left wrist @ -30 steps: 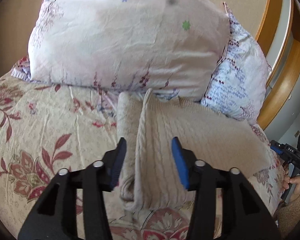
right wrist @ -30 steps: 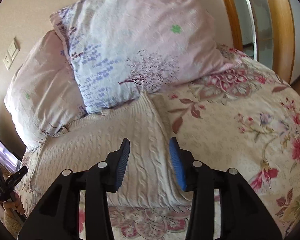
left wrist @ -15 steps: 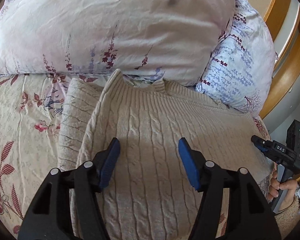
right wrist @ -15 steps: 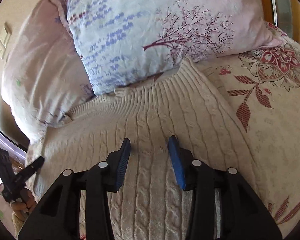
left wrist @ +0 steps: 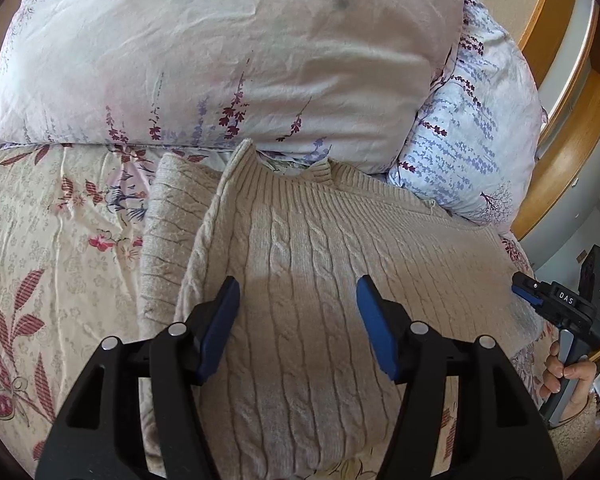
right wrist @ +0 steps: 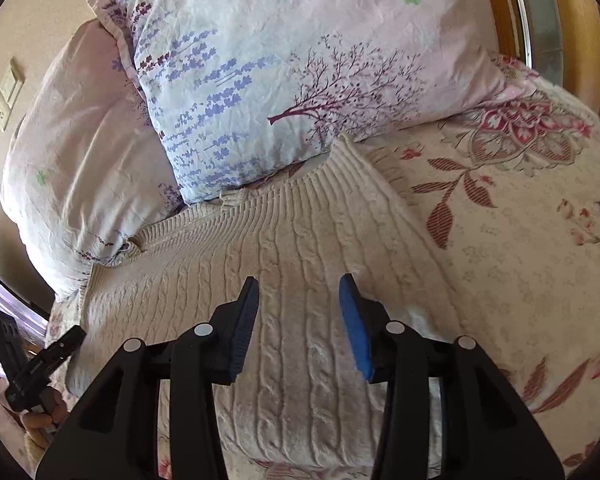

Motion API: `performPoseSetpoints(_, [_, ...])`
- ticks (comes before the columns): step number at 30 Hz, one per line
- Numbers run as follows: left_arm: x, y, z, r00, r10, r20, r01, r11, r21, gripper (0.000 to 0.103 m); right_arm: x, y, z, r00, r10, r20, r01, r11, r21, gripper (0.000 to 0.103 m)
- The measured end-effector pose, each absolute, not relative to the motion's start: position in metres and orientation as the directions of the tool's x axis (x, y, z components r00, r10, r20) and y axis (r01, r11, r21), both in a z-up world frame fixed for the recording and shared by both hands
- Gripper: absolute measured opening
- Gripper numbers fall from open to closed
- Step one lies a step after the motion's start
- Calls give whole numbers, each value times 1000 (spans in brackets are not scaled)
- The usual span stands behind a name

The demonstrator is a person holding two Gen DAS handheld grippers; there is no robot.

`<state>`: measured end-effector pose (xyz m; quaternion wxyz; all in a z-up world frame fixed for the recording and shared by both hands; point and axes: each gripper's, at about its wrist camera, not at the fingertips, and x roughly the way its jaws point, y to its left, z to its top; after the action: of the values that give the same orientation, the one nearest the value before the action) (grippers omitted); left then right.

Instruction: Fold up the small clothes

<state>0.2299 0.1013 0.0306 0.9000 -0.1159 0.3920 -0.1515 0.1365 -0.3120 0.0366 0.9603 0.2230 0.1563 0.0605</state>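
Knitwear, a cream cable sweater [left wrist: 320, 280], is laid on the bed [left wrist: 40, 240] near the pillows [left wrist: 220, 60]. Left tool [left wrist: 298, 312] and right tool [right wrist: 298, 312] are held wide, empty. Even edges should be gripped.

A: Status on my left gripper [left wrist: 298, 308]?

B: Jaws spread wide, nothing between the blue pads [left wrist: 220, 324]. It's poised over the sweater [left wrist: 300, 248], fingers aimed toward the collar end. Can't tell if the tips touch the knit.

A: And my right gripper [right wrist: 298, 312]?

B: Also parted, narrower gap than the left, pads empty. Same heading, over the sweater's other half.

A: Hands?

B: Right hand [left wrist: 566, 372] shows at the sweater's far edge in the left view, wrapped round its gripper's handle. Left hand [right wrist: 40, 412] barely visible, low at the opposite edge.
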Motion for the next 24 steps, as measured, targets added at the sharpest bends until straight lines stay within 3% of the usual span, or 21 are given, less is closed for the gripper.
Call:
performPoseSetpoints(4, [226,106,25,637,-334,-695,174,940,-292,62,145,-326,23,927,172,-334,-3,892,453,49])
performPoseSetpoints(8, [230,108,20,637,-342,-691,175,937,-302,62,150,-333,21,921,203,-332,-14,869,494,49])
performPoseSetpoints(14, [226,135,29,639,-430,-638,125,876,-465,63,151,-338,19,916,246,-318,-46,850,525,49])
performPoseSetpoints(16, [225,146,34,663,-392,-638,80,885,-459,70,149,-337,18,919,243,-311,-51,855,516,50])
performPoseSetpoints(24, [251,172,15,595,-421,-684,-1,851,-525,70,149,-305,20,941,172,-292,-54,926,373,82])
